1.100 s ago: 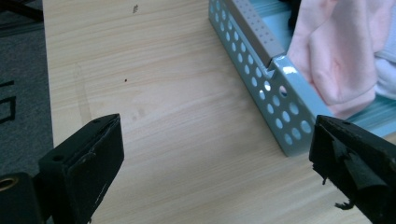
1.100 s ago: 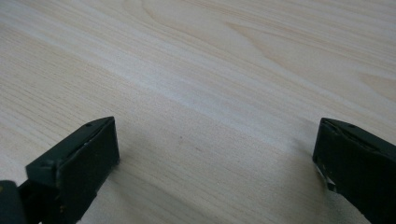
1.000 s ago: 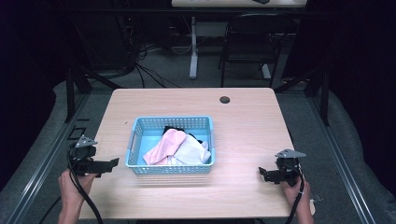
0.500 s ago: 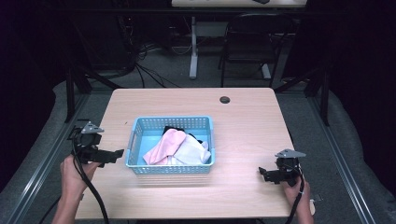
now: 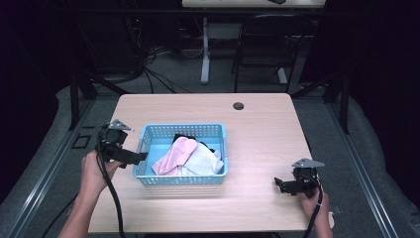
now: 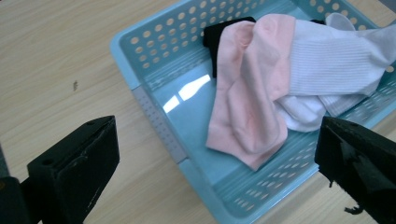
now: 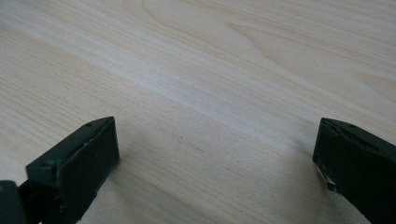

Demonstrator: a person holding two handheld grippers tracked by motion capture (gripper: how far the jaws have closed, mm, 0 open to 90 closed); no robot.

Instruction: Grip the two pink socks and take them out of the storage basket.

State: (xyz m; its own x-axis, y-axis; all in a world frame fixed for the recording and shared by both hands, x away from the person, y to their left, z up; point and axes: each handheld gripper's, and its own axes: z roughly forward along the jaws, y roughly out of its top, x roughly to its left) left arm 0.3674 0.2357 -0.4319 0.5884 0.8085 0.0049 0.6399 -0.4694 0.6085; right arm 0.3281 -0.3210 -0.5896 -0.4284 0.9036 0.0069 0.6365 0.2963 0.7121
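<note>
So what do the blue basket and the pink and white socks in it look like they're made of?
Blue basket: likely moulded plastic, glossy, its floor mirroring light, walls punched with holes. Pink sock: soft matte knit, limp and creased. White sock: ribbed knit, probably cotton blend.

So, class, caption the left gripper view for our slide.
Open left gripper poised over a blue basket holding a pink sock.

A light wooden table [image 5: 257, 134] with a small dark round grommet [image 5: 238, 105] near its far edge carries a blue perforated basket [image 5: 148, 140] left of centre. The right gripper [image 5: 279, 184] rests low on the tabletop near the front right corner.
</note>
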